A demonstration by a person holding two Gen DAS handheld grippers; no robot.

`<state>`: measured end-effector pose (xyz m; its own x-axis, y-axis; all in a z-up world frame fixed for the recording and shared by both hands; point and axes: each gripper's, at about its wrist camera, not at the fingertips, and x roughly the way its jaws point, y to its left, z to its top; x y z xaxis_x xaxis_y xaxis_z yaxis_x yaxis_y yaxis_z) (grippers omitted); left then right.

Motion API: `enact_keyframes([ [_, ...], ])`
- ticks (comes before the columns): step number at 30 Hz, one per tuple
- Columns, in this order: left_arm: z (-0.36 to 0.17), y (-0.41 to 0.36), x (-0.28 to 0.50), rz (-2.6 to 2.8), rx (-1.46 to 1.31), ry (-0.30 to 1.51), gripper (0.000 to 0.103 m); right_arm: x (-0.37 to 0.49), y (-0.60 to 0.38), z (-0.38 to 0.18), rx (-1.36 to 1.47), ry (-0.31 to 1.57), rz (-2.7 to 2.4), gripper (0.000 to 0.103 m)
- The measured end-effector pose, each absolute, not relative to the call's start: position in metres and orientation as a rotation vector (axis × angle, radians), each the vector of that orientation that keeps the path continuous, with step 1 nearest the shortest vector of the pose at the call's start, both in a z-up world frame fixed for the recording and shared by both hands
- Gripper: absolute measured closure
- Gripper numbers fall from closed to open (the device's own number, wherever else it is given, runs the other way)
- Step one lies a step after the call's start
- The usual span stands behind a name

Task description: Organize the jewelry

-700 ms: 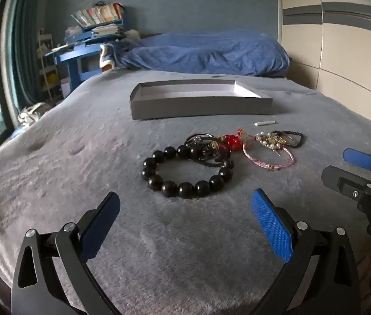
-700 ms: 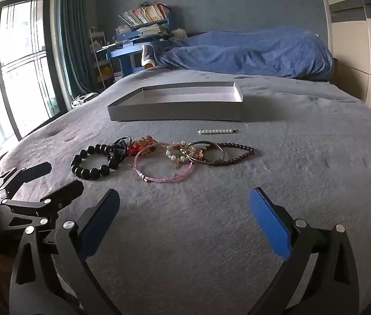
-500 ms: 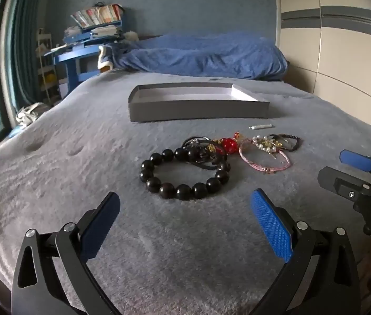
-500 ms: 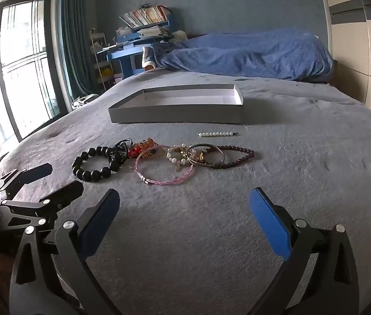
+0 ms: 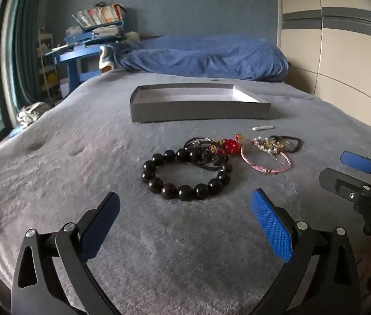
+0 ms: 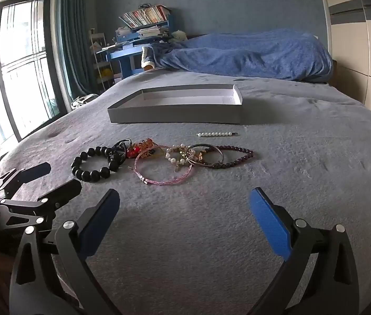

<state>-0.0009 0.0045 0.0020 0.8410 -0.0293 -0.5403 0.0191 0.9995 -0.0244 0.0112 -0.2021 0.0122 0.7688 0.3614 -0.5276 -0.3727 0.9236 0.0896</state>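
A row of jewelry lies on the grey bed cover: a black bead bracelet [image 5: 185, 174] [image 6: 90, 165], a red charm [image 5: 230, 145], a pink cord bracelet [image 5: 265, 158] [image 6: 163, 169], a pearl piece [image 6: 176, 155], a metal bangle [image 6: 205, 155], a dark purple bead bracelet [image 6: 238, 157] and a pearl clip [image 6: 217, 134]. An empty grey tray [image 5: 198, 110] [image 6: 177, 114] stands behind them. My left gripper [image 5: 185, 212] is open just short of the black bracelet. My right gripper [image 6: 185, 212] is open in front of the pink bracelet.
A blue duvet [image 6: 251, 52] lies across the bed's far end. A blue desk with books [image 6: 138, 39] and a window [image 6: 14, 60] are at the left, wardrobe doors [image 5: 343, 52] at the right. Each gripper shows at the edge of the other's view [image 5: 356, 173] [image 6: 38, 183].
Both views have shifted only slightly; the jewelry sits a little lower in the frames. Both grippers stay open and nothing on the bed has moved.
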Motion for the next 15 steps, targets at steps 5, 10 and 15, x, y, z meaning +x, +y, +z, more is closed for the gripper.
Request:
enact_keyframes([
  [5,0.0004,0.0062,-0.0007,-0.024,-0.02,0.579,0.004,0.0118,-0.2005,0.0124,-0.02,0.568,0.398,0.005],
  [10,-0.0008,0.0065,-0.0016,-0.022,-0.018,0.581,0.004,0.0119,-0.2006,0.0115,-0.02,0.569,0.397,0.005],
  [15,-0.0013,0.0071,-0.0021,-0.023,-0.018,0.581,0.004,0.013,-0.2014,0.0102,-0.016,0.573,0.396,0.005],
])
